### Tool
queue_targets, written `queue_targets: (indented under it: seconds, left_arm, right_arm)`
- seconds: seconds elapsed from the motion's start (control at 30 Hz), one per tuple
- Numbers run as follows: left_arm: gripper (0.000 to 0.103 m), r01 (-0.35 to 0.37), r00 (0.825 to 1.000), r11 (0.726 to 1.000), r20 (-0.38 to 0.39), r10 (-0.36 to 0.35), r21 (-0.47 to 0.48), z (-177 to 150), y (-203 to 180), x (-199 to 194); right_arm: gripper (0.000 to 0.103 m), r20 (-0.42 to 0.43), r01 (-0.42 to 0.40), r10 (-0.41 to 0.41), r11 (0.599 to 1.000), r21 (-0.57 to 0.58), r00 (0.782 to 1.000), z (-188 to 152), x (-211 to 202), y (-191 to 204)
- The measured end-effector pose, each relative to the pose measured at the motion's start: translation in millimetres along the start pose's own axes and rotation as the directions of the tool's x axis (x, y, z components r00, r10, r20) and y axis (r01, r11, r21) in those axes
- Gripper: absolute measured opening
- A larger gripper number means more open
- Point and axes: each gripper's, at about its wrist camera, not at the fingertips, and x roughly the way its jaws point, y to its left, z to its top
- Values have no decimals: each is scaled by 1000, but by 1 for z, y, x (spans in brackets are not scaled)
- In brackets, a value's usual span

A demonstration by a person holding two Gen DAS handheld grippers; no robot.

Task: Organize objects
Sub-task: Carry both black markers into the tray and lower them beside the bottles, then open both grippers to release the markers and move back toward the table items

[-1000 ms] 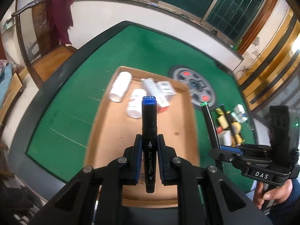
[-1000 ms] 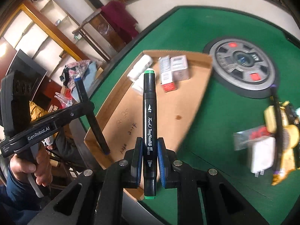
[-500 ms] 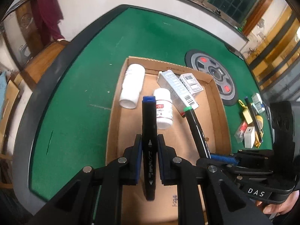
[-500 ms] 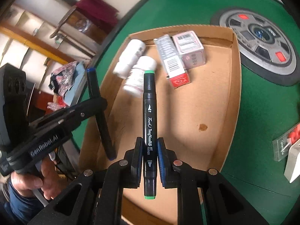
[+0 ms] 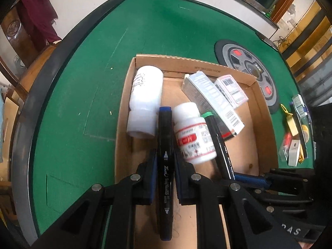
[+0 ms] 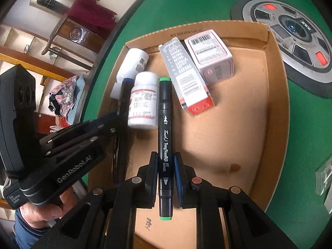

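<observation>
Both grippers loaded, both over the cardboard tray [image 5: 262, 112]. Left gripper [image 5: 165, 178] jaws clamped on the blue-capped marker [image 5: 165, 145]; right gripper [image 6: 165, 174] jaws clamped on the green-capped marker [image 6: 165, 128]. Neither marker released yet.

Progress, judged: tray already holds a plain white bottle [image 5: 146, 95], a red-labelled white bottle [image 5: 192, 132], a long silver box [image 5: 211, 101] and a pink-trimmed box [image 6: 209, 51], all bunched ahead of the jaws at the far end. Near end of the tray floor, under and behind the jaws, is bare cardboard. Two markers are mid-delivery. Still out on the green table [image 5: 83, 83], off to the right of the left jaws: a small heap of loose items [image 5: 294, 145], too small to identify. So roughly halfway or a bit past; the marker drops and that heap remain.

Orientation: each marker's long axis runs straight out along its gripper's fingers, gripped below mid-length, most of the body sticking forward. Blue marker's forward tip sits between the two bottles, close to both; contact unclear. Green marker's forward cap lies just right of the red-labelled bottle and left of the silver box. Both point down-and-forward toward the tray floor, axes roughly parallel with the tray's long side.
</observation>
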Motion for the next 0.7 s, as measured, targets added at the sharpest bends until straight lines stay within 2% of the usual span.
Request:
queue_targets:
  seconds: [0.37, 0.7]
  left_arm:
    - [15, 4, 1000, 1000, 1, -4, 9, 8, 0, 5]
    - [15, 1, 1000, 1000, 26, -1, -8, 6, -1, -6]
  right_arm:
    - [18, 13, 13, -13, 1000, -3, 1000, 7, 2, 6]
    - [20, 10, 7, -7, 1000, 2, 1000, 2, -1, 2]
